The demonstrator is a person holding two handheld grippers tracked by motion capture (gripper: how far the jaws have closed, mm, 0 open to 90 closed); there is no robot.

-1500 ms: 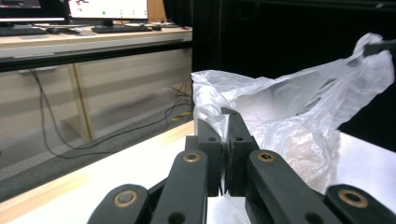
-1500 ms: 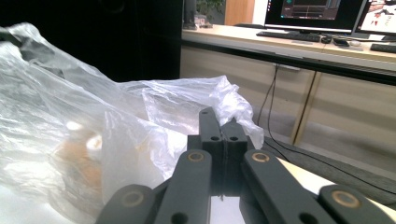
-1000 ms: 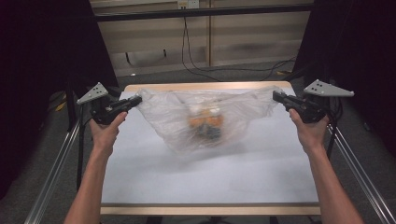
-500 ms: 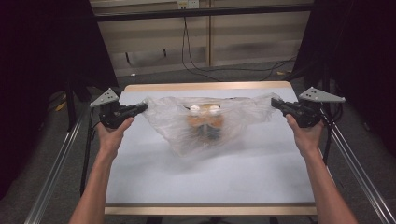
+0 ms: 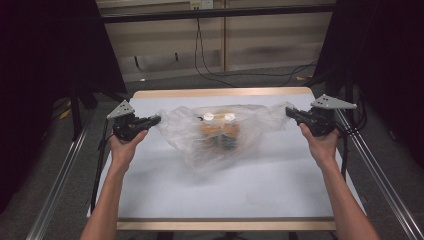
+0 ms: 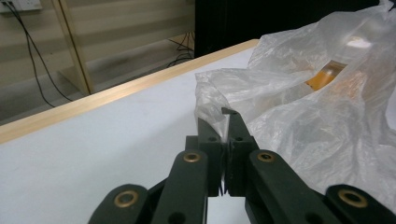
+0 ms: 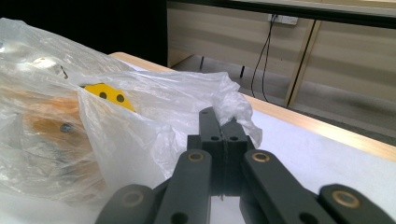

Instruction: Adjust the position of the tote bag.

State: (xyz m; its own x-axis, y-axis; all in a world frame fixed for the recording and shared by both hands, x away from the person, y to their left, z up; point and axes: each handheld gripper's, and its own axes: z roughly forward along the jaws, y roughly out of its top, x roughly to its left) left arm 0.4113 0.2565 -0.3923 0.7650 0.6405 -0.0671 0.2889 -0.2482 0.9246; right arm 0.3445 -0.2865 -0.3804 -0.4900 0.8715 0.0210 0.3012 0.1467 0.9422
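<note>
A clear plastic bag (image 5: 220,132) sags over the middle of the white table (image 5: 225,190), stretched between both grippers. Inside it I make out orange and dark items with two white round lids (image 5: 208,116). My left gripper (image 5: 156,120) is shut on the bag's left edge, its jaws pinching the film (image 6: 219,123). At the far right my right gripper (image 5: 289,111) is shut on the bag's other edge, a crumpled tuft (image 7: 233,105) caught between its jaws. Through the film in the right gripper view I see a yellow piece with black dots (image 7: 109,94).
The table has a wooden rim (image 5: 220,93) at the far side and another at the near edge. Metal rails (image 5: 65,170) run along both sides. Cables (image 5: 210,65) hang down the wall behind. Dark curtains close in the left and right.
Both grippers have come down toward the table with the bag held between them, and the bag's belly now lies lower on the surface.
</note>
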